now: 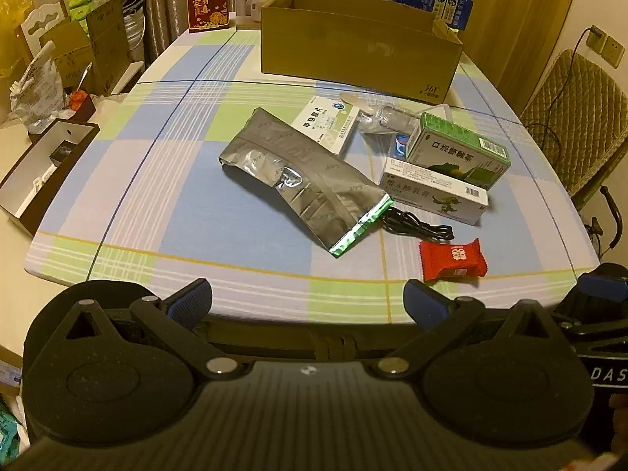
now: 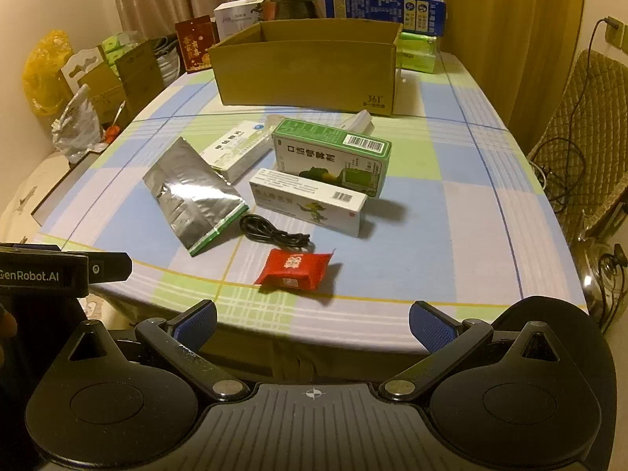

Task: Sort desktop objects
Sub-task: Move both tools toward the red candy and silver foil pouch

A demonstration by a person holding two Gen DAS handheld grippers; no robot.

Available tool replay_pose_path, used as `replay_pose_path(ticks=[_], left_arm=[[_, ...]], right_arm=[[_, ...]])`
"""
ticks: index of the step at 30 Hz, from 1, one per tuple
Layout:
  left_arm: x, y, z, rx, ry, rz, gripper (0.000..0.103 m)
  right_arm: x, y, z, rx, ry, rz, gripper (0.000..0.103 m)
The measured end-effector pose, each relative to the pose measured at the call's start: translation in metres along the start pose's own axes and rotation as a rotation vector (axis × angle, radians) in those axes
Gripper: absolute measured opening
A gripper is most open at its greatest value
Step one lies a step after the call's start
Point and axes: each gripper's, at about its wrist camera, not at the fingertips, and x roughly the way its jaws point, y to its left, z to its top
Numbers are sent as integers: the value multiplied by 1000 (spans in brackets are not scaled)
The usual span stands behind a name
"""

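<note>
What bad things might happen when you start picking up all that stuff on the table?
1. The green medicine box leans on the long white box; pulling the white one first may topple it.
2. The coiled black cable touches the silver foil pouch, so it might snag and drag.
3. The red candy wrapper is near the table edge; a nudge from the open right tool might knock it off.

You hold your left hand-held gripper (image 1: 308, 298) level and low, its two blue-padded fingers (image 1: 192, 300) spread wide with nothing between them. Your right hand-held gripper (image 2: 312, 324) sits just beside it at the same height, fingers (image 2: 429, 331) spread equally wide and also holding nothing. Each one shows at the edge of the other's view.
</note>
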Motion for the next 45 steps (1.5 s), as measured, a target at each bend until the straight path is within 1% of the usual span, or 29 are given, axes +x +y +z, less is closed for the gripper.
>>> replay_pose_path(ticks=[29, 30, 37, 42, 45], left_arm=[[1, 1, -3, -15, 4, -20, 102], [1, 1, -3, -195, -13, 119, 102], [1, 6, -1, -183, -29, 102, 102], [3, 14, 9, -158, -47, 92, 102], [6, 19, 16, -140, -55, 55, 102]], right_arm=[[3, -1, -4, 2, 6, -4, 101], [3, -1, -3, 2, 5, -8, 101], [5, 4, 1, 10, -27, -20, 101], [13, 9, 8, 19, -34, -10, 101], [20, 15, 11, 16, -36, -11, 101]])
